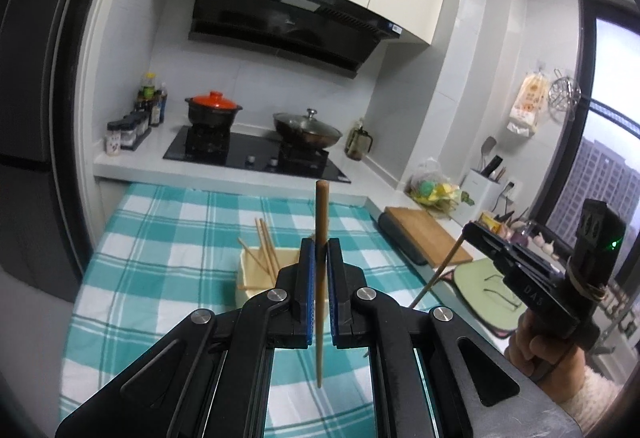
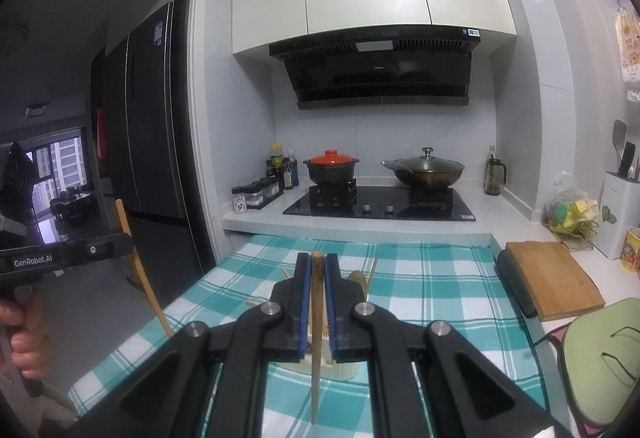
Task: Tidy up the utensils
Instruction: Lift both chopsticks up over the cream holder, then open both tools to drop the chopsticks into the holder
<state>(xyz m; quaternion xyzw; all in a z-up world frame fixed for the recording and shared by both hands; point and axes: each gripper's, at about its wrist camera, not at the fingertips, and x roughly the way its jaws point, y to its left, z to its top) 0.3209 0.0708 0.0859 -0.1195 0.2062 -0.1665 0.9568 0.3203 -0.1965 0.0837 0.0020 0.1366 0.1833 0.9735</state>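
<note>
My left gripper [image 1: 320, 244] is shut on a wooden chopstick [image 1: 322, 205] that stands upright between its blue pads, above the teal checked cloth [image 1: 168, 238]. Just behind it, a cream holder [image 1: 249, 272] on the cloth has several chopsticks leaning in it. To the right, my right gripper [image 1: 470, 230] is shut on a second chopstick [image 1: 436, 274] that slants down toward the left. In the right wrist view, the right gripper [image 2: 318, 260] clamps its chopstick [image 2: 315, 390] upright over the holder [image 2: 344, 372]. The left gripper [image 2: 126, 240] is at the left edge with its chopstick [image 2: 148, 290].
A wooden cutting board [image 2: 554, 280] and a green mat [image 2: 600, 362] lie right of the cloth. Beyond the cloth is a hob with an orange-lidded pot [image 2: 331, 167] and a lidded wok [image 2: 424, 169]. Spice jars [image 2: 256, 193] stand at its left. A dark fridge [image 2: 152, 125] is on the left.
</note>
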